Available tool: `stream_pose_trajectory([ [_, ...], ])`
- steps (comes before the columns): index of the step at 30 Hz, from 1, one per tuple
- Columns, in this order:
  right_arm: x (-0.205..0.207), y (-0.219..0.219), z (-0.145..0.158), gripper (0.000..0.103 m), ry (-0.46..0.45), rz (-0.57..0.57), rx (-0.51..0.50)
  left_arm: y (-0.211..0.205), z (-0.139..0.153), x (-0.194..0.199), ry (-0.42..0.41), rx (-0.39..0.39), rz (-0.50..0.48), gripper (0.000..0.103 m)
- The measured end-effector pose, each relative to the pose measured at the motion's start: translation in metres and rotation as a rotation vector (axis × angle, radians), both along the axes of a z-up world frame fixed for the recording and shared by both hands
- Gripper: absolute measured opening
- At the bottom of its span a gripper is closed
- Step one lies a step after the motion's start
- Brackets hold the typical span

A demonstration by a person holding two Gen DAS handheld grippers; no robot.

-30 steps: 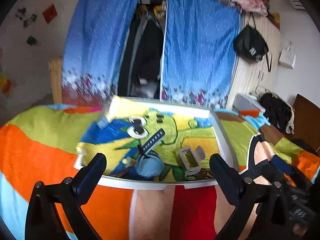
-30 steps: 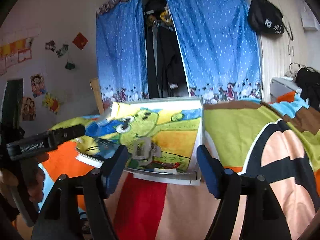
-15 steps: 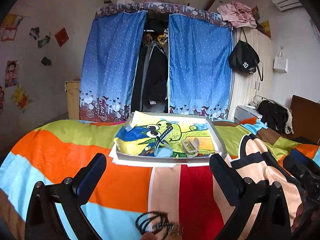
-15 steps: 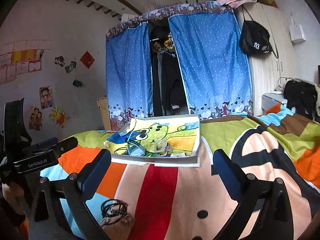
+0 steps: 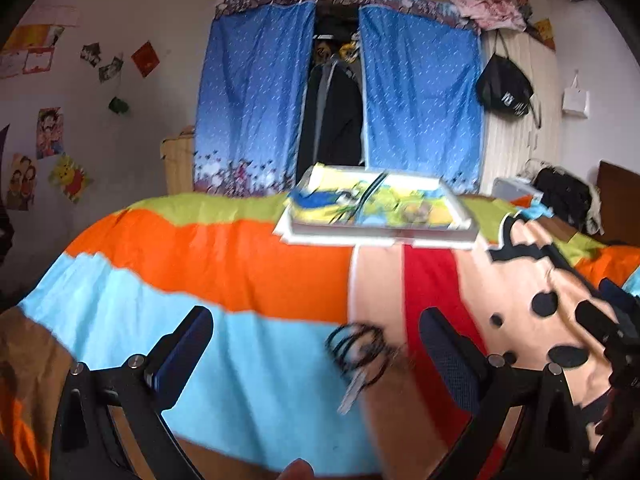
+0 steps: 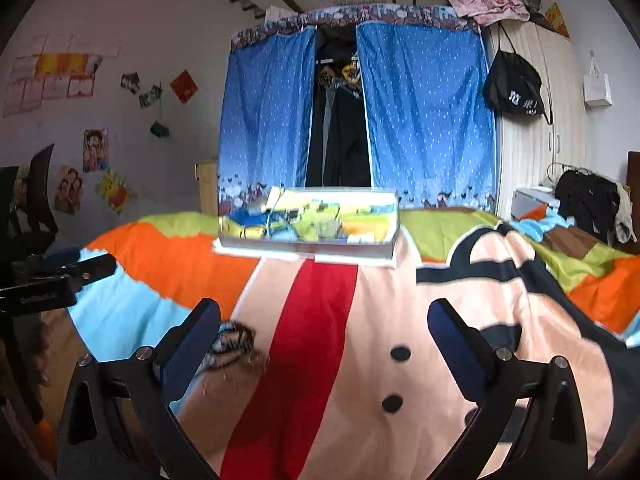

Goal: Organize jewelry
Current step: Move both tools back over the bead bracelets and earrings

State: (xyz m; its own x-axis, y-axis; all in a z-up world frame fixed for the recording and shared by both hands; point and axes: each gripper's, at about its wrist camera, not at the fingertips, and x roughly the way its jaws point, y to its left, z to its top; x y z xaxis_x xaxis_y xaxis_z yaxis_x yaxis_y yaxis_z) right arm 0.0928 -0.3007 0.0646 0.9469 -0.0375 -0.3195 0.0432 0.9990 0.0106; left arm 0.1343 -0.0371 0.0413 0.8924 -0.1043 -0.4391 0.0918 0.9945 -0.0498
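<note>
1. The tangle of black cords point(image 5: 360, 350) lies loose on the bedspread point(image 5: 248, 264), between the left gripper's point(image 5: 316, 340) two fingers and nearer the right-hand one. In the right wrist view the same tangle point(image 6: 234, 342) sits just beside the right gripper's point(image 6: 324, 332) left finger, outside its gap.
2. It looks light, limp and stringy, with a pale piece trailing from it; motion blur hides what that piece is. I judge it will sag and snag, so pinching the bunched loops where they overlap seems safer than catching one strand.
3. Both pairs of fingers are spread wide and hold nothing; the right ones have just been opening, with nothing between them.
4. Well beyond both fingers, the white tray point(image 5: 384, 234) sits on the bed with other pieces inside.
5. Behind it hang blue curtains point(image 6: 424, 120).
</note>
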Motion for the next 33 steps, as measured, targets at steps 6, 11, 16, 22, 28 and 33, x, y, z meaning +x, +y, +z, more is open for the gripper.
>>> stream_pose_trajectory([
  [6, 0.003, 0.0, -0.029, 0.102, 0.079, 0.045, 0.046, 0.023, -0.039, -0.003, 0.111, 0.032, 0.038, 0.103],
  [11, 0.009, 0.009, -0.049, 0.102, 0.145, 0.072, 0.055, 0.032, -0.065, 0.0, 0.177, 0.013, 0.039, 0.103],
  [16, 0.017, 0.02, -0.07, 0.102, 0.218, 0.116, 0.057, 0.027, -0.085, 0.008, 0.227, 0.07, -0.008, 0.103],
  [22, 0.036, 0.03, -0.088, 0.102, 0.305, 0.196, 0.048, 0.018, -0.108, 0.028, 0.284, 0.084, -0.104, 0.103],
  [28, 0.067, 0.034, -0.103, 0.102, 0.39, 0.326, 0.084, 0.007, -0.12, 0.05, 0.311, 0.101, -0.221, 0.103],
  [33, 0.095, 0.038, -0.117, 0.084, 0.46, 0.385, 0.067, -0.005, -0.127, 0.066, 0.327, 0.124, -0.317, 0.083],
])
